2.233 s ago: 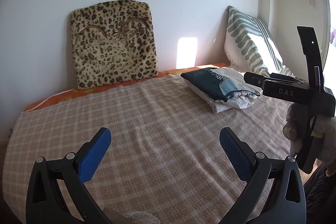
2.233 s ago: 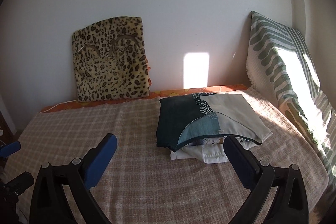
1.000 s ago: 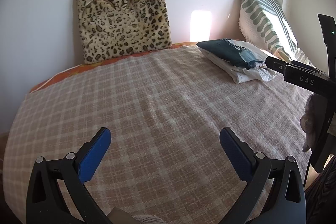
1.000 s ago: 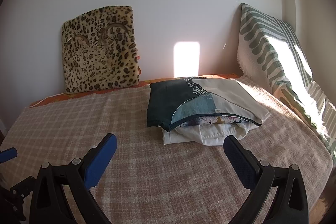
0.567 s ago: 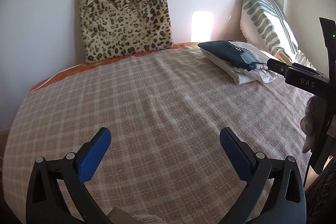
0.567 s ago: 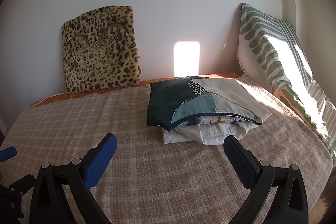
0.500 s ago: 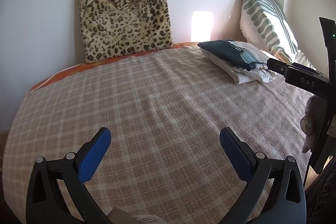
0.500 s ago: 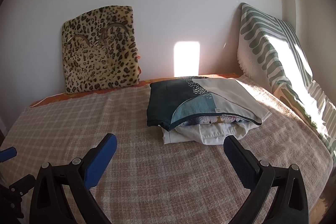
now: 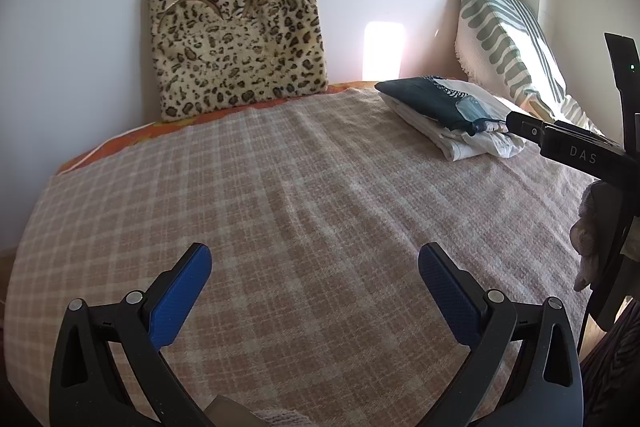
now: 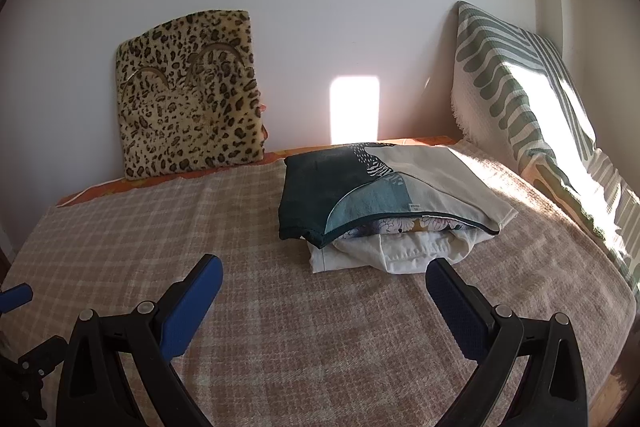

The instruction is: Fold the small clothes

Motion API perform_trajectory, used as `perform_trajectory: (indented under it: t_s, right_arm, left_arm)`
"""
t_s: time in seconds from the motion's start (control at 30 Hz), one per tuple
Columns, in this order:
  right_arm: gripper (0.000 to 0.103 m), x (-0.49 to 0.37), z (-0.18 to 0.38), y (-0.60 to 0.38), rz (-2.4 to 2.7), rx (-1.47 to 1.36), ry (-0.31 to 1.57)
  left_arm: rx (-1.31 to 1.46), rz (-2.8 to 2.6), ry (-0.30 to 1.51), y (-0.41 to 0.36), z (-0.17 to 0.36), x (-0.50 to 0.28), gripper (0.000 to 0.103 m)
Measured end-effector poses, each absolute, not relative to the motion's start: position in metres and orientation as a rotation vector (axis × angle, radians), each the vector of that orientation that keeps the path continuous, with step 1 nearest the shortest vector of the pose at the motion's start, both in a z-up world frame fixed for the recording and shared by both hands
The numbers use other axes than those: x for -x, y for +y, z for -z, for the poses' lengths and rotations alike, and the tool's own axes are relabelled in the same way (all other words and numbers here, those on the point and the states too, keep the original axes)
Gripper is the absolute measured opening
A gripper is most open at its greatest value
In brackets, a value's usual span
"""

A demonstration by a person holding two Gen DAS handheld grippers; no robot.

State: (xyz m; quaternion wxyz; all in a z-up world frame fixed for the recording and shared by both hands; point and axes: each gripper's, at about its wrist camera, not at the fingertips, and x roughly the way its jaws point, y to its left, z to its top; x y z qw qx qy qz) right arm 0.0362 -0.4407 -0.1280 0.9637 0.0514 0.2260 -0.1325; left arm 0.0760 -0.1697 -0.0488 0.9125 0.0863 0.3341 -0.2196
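From the left wrist, the left tool (image 9: 314, 269) hangs spread and empty over the bare plaid bed (image 9: 280, 195), unmoved this past half-second; from the right wrist, the right tool (image 10: 324, 281) gapes empty just short of the folded clothes stack (image 10: 384, 207), suggesting a pause between garments.

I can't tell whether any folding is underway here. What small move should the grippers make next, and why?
Probably fetch a fresh garment: the left gripper and right gripper both gape, holding nothing, over bare checked blanket. The only clothes in view sit in a folded stack near the striped pillow.
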Motion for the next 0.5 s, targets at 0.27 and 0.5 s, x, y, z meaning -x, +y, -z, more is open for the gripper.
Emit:
perform_trajectory:
  t_s: [0.27, 0.5]
  right_arm:
    - [0.103, -0.0364, 0.1278, -0.4413, 0.269, -0.106, 0.457]
    - [0.103, -0.0352, 0.1267, -0.442, 0.273, -0.109, 0.455]
  left_arm:
    - [-0.177, 0.451, 0.689, -0.17, 0.0485, -0.0754, 0.103]
    - [-0.176, 0.451, 0.686, -0.1707, 0.0468, -0.075, 0.103]
